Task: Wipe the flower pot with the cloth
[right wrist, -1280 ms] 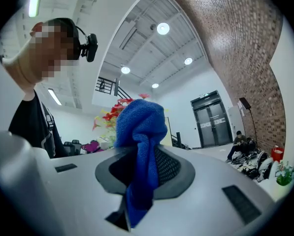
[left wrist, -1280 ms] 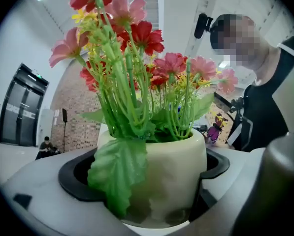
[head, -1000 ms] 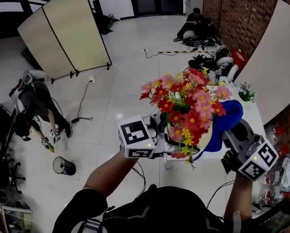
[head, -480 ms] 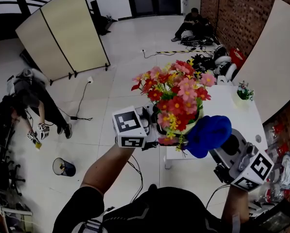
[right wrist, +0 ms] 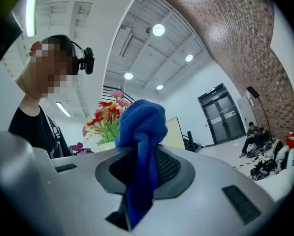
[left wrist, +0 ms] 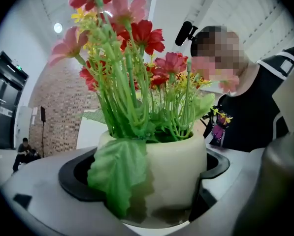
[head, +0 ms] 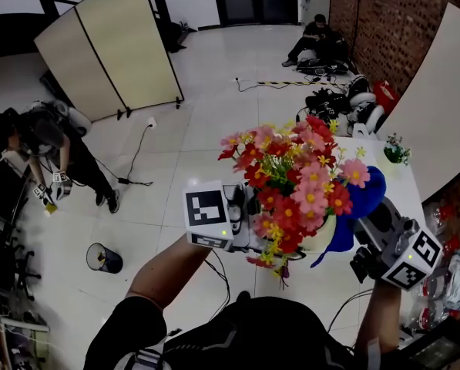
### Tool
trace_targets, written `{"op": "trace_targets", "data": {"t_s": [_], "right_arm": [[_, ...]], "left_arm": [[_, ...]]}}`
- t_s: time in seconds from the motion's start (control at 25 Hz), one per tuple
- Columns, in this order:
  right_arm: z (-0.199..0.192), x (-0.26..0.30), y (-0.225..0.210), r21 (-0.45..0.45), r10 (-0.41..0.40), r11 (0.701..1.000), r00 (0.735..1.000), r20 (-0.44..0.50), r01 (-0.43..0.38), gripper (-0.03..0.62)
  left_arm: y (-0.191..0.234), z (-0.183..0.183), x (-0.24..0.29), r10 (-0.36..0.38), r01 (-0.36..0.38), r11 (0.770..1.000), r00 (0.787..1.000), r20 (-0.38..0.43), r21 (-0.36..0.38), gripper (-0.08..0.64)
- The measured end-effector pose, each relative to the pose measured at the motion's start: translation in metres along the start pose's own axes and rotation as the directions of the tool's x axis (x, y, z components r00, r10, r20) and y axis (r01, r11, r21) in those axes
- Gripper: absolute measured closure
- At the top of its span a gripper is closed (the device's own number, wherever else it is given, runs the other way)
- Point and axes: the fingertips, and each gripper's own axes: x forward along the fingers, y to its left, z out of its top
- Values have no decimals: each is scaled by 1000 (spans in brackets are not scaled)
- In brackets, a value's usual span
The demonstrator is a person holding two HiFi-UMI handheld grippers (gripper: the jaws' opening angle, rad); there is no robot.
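In the head view my left gripper holds a cream flower pot in the air, full of red, pink and yellow artificial flowers. The left gripper view shows the pot clamped between the jaws, with a green leaf hanging over its rim. My right gripper is shut on a blue cloth, which presses against the pot's right side behind the blooms. In the right gripper view the cloth bunches up out of the jaws, and the flowers stand just beyond it.
A white table lies under and beyond the pot, with a small potted plant on its far corner. A folding screen, a standing person, a bin and a seated person are on the floor around.
The blue cloth has moved from the pot's lower front up to its right side. The pot and left gripper have shifted slightly right and down.
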Motion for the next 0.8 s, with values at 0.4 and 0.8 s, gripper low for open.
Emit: {"op": "trace_targets", "data": {"t_s": [0.4, 0.8], "right_arm": [[14, 6, 10, -18, 134, 991, 989, 54, -134, 528], [6, -7, 15, -29, 336, 941, 942, 18, -336, 528]], "left_arm": [[-22, 5, -3, -82, 83, 996, 996, 40, -20, -8], [-26, 6, 7, -189, 190, 982, 981, 42, -17, -8]]}}
